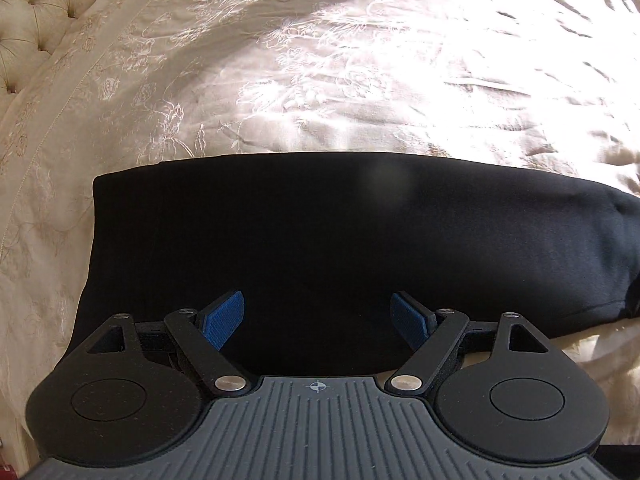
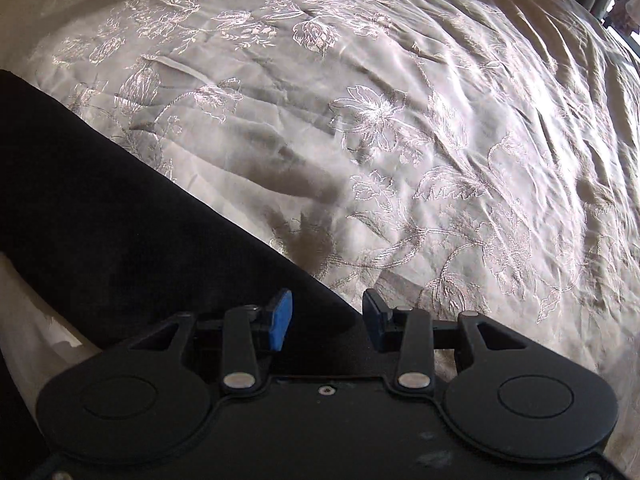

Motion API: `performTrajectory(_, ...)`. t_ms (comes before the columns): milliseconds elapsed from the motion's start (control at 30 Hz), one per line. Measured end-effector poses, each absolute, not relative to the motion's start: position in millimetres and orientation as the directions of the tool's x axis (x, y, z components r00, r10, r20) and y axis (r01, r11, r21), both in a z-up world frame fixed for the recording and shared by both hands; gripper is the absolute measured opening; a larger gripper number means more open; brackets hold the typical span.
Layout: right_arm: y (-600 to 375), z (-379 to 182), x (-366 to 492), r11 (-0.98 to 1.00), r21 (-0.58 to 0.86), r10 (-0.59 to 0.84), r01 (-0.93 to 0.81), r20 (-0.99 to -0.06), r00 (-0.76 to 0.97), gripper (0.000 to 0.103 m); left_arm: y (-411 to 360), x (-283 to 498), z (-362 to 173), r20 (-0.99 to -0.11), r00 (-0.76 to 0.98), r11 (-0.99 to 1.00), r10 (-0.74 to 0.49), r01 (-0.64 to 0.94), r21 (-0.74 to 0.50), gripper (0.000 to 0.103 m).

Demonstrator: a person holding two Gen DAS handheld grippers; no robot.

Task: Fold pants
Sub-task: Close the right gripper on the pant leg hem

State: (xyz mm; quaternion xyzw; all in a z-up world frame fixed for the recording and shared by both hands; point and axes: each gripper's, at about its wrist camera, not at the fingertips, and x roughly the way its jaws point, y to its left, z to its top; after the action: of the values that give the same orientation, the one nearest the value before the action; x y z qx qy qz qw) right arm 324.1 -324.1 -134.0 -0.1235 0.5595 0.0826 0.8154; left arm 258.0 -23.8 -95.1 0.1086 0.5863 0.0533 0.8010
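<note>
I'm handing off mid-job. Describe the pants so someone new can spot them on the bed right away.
Start from the big cream bedspread with stitched flowers, which covers the whole bed. Near its front edge lies a long flat band of cloth under both open claws: those are the pants. They are plain black and smooth, the only dark, unpatterned thing on the pale, shiny cover.

Both wrist views close above the bedspread (image 1: pixel 360 60) — angled down, sharing the black pants (image 1: pixel 320 240).
</note>
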Motion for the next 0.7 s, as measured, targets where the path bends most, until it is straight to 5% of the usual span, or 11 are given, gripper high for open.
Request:
performTrajectory(133,-327,-152,333,0.947,-0.048,0.047,-0.318,-0.957,0.286,0.034,-21,258,-98,-0.930,0.297,0.969,0.218,0.046,0.242,0.080)
performTrajectory(167,-329,-155,333,0.943,-0.006,0.084,-0.334,-0.963,0.257,0.002,-24,256,-95,-0.930,0.297,0.969,0.217,0.048,0.241,0.080)
performTrajectory(400,-309,-137,281,0.914,0.086,0.185,-0.396,-0.958,0.219,0.001,-29,257,-87,-0.925,0.324,0.971,0.198,0.064,0.230,0.080)
performTrajectory(533,-326,-120,271,0.984,0.141,0.169,-0.104,-0.920,0.353,0.004,-31,256,-83,-0.924,0.333,0.973,0.190,0.061,0.222,0.080)
performTrajectory(700,-338,-111,312,0.986,0.096,0.023,0.135,-0.887,0.461,0.019,-33,250,-79,-0.924,0.333,0.974,0.187,0.062,0.219,0.080)
